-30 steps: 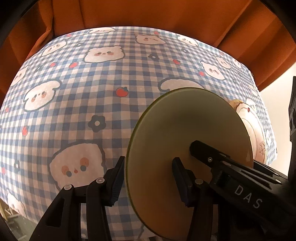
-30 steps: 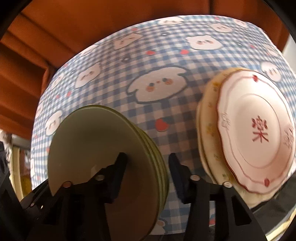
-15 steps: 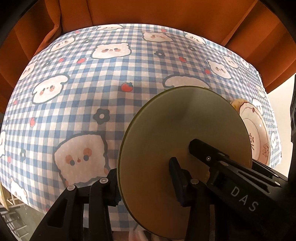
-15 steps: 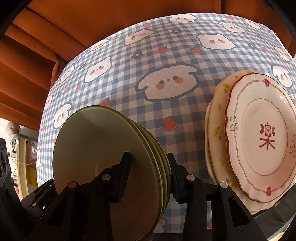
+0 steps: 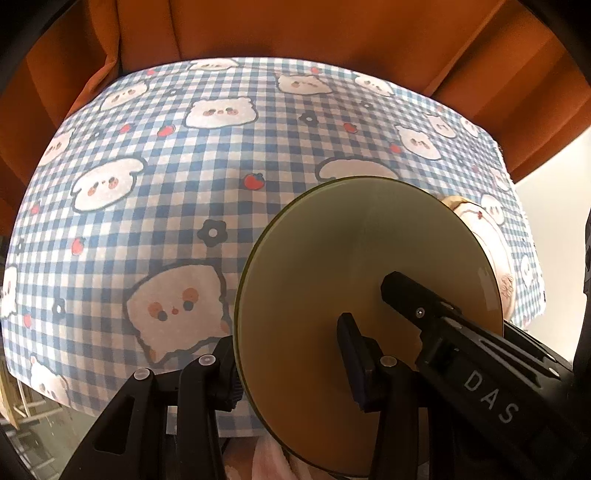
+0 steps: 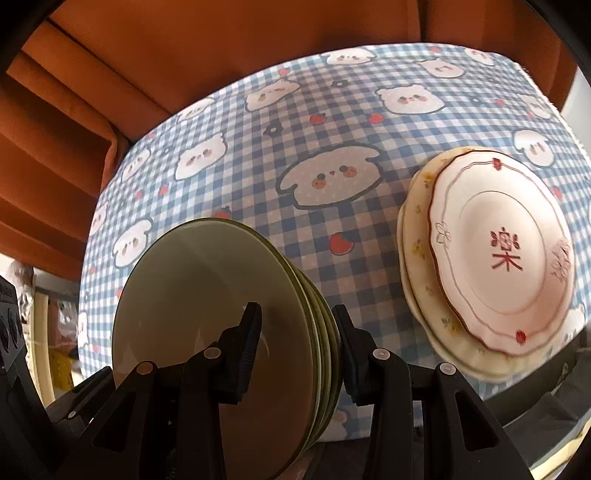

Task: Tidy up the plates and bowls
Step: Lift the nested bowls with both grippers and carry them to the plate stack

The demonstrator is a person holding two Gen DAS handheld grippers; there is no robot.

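Note:
A stack of several green plates (image 6: 207,295) hangs tilted on edge above the table, held from two sides. In the right wrist view my right gripper (image 6: 297,317) is shut on the stack's rim, one pad on the top plate's face and one behind the bottom plate. My left gripper (image 5: 290,343) is shut on the same stack of green plates (image 5: 351,258) at its near rim. A black finger (image 5: 410,295) of the right gripper lies across the plate's face there. A pink plate with a red character (image 6: 506,251) rests on cream floral plates (image 6: 421,258) at the right.
The blue checked tablecloth with bear faces (image 5: 166,221) covers the table. An orange curtain (image 5: 295,29) hangs behind its far edge. The cloth's right edge (image 5: 532,280) drops off just past the pink plate pile (image 5: 498,258).
My left gripper's jaws have closed onto the green stack's rim. Both grippers and the stack have risen, so the table now looks farther below.

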